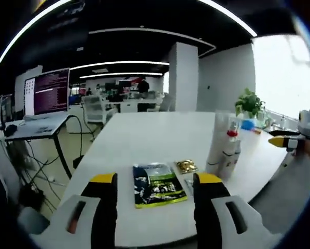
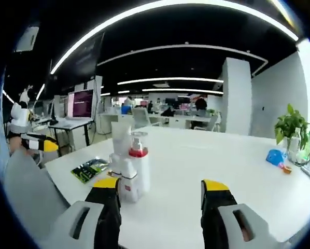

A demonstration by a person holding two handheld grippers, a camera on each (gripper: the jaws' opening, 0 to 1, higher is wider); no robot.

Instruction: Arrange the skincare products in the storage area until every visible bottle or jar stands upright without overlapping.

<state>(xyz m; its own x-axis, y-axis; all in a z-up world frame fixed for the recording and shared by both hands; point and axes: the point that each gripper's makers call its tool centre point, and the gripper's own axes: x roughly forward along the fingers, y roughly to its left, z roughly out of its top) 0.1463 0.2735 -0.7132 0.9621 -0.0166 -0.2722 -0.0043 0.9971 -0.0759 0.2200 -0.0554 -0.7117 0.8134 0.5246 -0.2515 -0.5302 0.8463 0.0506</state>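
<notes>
Skincare bottles (image 2: pixel 128 166) stood upright in a tight cluster near one edge of the white surface (image 2: pixel 212 155), touching one another; one had a red collar under a clear cap. In the left gripper view the same cluster (image 1: pixel 223 150) sat to the right of a green-and-black sachet (image 1: pixel 157 185) and a small gold packet (image 1: pixel 186 166), both lying flat close to the near edge.

Left tongs (image 1: pixel 156 199) hung released, jaws spread wide either side of the sachet, holding nothing. Right tongs (image 2: pixel 160 205) were likewise released and empty, the cluster just beside the left jaw.

Both appeared held back off the surface, probably to survey it. A potted plant (image 2: pixel 291 127) and a blue object (image 2: pixel 275 156) stood near the far edge, well apart.
</notes>
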